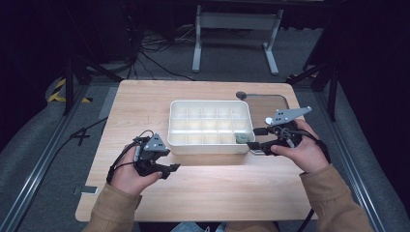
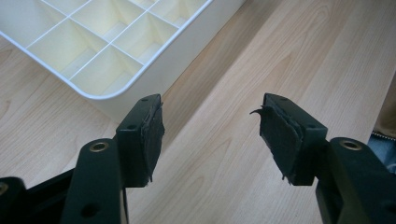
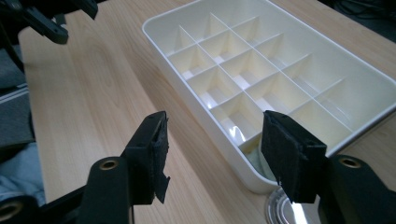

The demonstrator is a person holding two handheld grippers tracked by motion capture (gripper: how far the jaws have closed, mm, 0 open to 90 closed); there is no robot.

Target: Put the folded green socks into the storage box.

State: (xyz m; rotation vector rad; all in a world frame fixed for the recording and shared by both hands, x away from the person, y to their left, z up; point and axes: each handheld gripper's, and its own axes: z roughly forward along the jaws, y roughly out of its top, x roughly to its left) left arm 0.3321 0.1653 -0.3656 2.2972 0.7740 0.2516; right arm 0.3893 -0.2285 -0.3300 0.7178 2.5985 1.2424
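A white tray [image 1: 178,121] with many small compartments lies in the middle of the wooden table. A small grey-green lump [image 1: 241,138] sits in its near right corner compartment; in the right gripper view this lump [image 3: 256,159] is half hidden behind one jaw. My right gripper [image 1: 255,138] hovers open just off that corner of the tray [image 3: 299,93], nothing between its pads [image 3: 212,154]. My left gripper [image 1: 170,170] rests open near the tray's front left corner [image 2: 93,93], its jaws [image 2: 210,135] wide apart over bare wood.
A dark mat [image 1: 270,104] with a round knob [image 1: 241,94] lies at the table's back right. A shiny round disc [image 3: 282,211] sits on the table just below the right jaws. The table's near edge [image 1: 193,217] is close to the person's sleeves. Bare wood lies left of the tray.
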